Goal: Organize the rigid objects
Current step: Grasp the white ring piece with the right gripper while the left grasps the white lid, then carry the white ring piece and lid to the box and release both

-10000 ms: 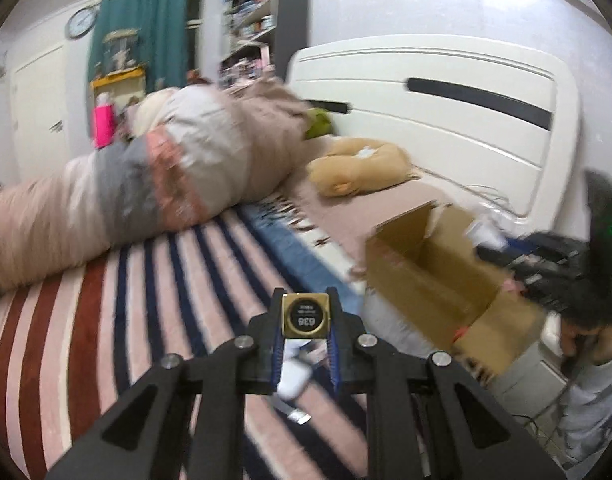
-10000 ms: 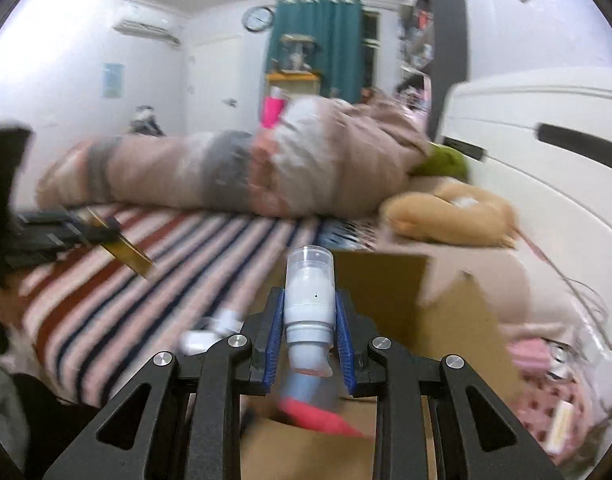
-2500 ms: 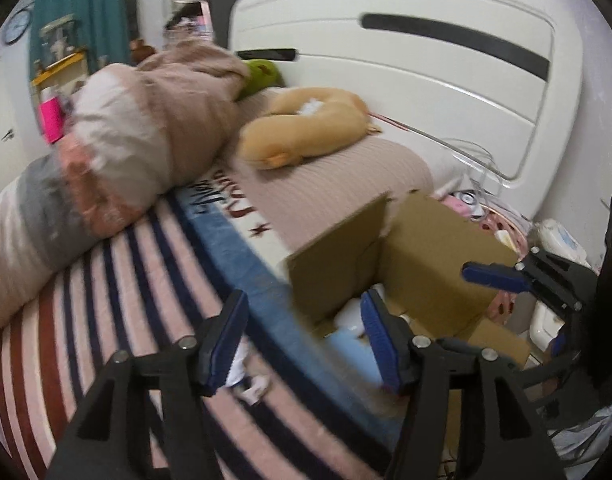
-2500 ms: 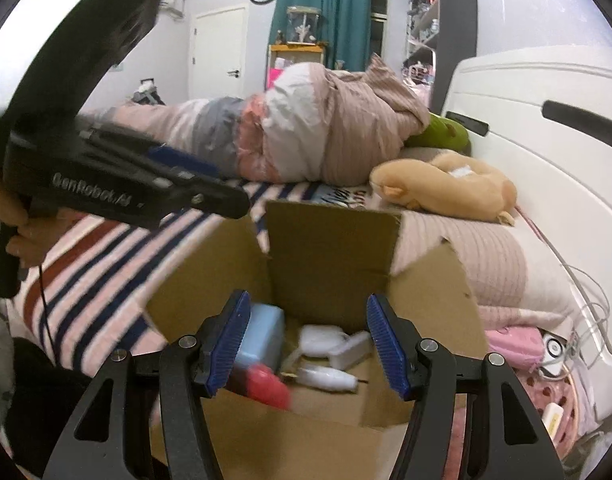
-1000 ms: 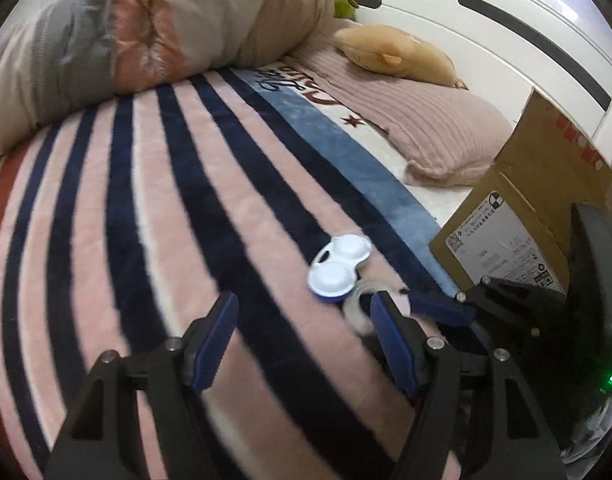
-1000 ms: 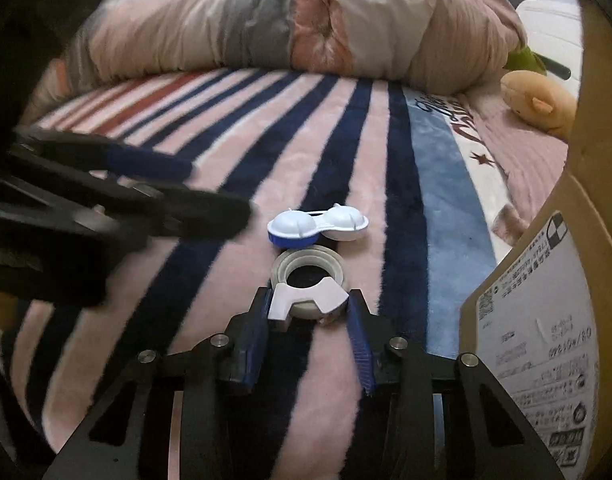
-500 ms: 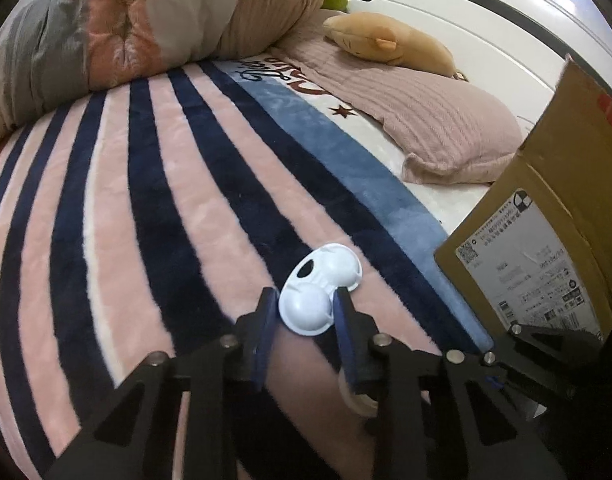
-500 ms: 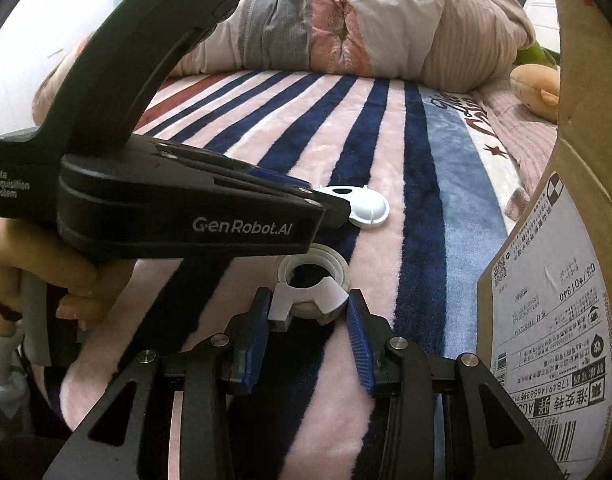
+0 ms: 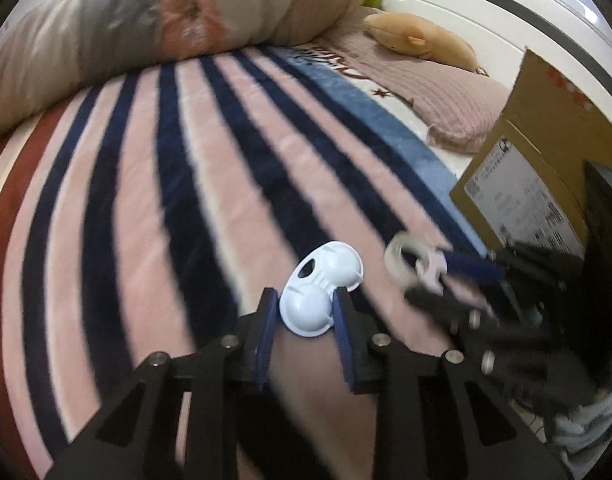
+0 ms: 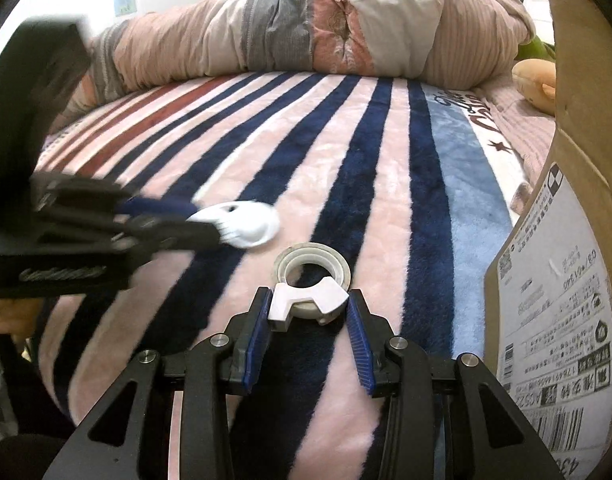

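Both pickups look done: in the left wrist view the left gripper [image 9: 306, 316], a second ago wide open, has closed on the white lens case [image 9: 320, 288] and lifted it off the striped blanket [image 9: 145, 200]. Right wrist view: the right gripper [image 10: 308, 318] stays clamped on the tape dispenser [image 10: 310, 284], also raised, so both likely go next into the cardboard box [image 10: 562, 300] just beside.

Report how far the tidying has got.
Done: nothing checkable, since the brown cardboard box hides its inside. In hand: left tongs clamp the white twin-domed plastic case; right tongs clamp the white tape roll. Left: boxing both.
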### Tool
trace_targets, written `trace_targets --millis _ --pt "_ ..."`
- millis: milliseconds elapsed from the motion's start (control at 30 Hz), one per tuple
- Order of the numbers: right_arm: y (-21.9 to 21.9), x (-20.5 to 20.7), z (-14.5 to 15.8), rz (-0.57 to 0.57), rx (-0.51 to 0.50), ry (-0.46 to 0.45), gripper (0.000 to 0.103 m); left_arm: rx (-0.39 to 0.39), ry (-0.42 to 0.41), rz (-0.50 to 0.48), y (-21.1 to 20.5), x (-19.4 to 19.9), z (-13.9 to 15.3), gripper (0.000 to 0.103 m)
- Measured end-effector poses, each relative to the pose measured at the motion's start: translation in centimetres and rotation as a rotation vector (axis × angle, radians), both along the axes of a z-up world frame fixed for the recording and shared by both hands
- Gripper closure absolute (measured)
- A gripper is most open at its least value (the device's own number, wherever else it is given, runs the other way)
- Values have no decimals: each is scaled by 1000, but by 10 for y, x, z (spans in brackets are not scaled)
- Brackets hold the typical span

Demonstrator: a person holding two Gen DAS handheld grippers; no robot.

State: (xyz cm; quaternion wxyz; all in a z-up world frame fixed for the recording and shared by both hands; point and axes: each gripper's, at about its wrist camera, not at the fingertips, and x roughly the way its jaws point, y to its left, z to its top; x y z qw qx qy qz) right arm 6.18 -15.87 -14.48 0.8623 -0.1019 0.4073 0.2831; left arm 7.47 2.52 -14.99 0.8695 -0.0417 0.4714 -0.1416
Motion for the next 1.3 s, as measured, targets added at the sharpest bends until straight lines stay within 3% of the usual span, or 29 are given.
trace_targets --millis 167,267,367,467,567,767,933,1033,1200,1300 --pt "-2 -11 2 38 59 32 70 -15 -20 30 8 -33 7 76" --pt "-1 -12 1 36 52 34 67 26 -15 39 7 -32 -1 61" --pt "0 -7 -1 23 62 45 61 0 -32 58 10 -25 -7 55" --pt "5 -4 -3 18 52 31 60 -2 -49 64 6 -18 -10 57" --pt "10 -6 -1 9 29 -4 66 21 -71 51 1 -17 -9 76" --pt "13 -29 31 48 57 -86 66 37 -118 63 6 -30 7 76" --pt "4 -61 84 95 110 -177 66 69 -205 87 8 -46 48 76" --pt "-14 -81 122 87 114 -285 66 77 -252 85 1 -52 74 76" --pt "-83 -83 162 -56 159 -350 66 95 -352 29 -34 -64 131 76" --pt "-123 -67 163 -174 90 -361 66 67 -408 -39 -67 -67 167 76"
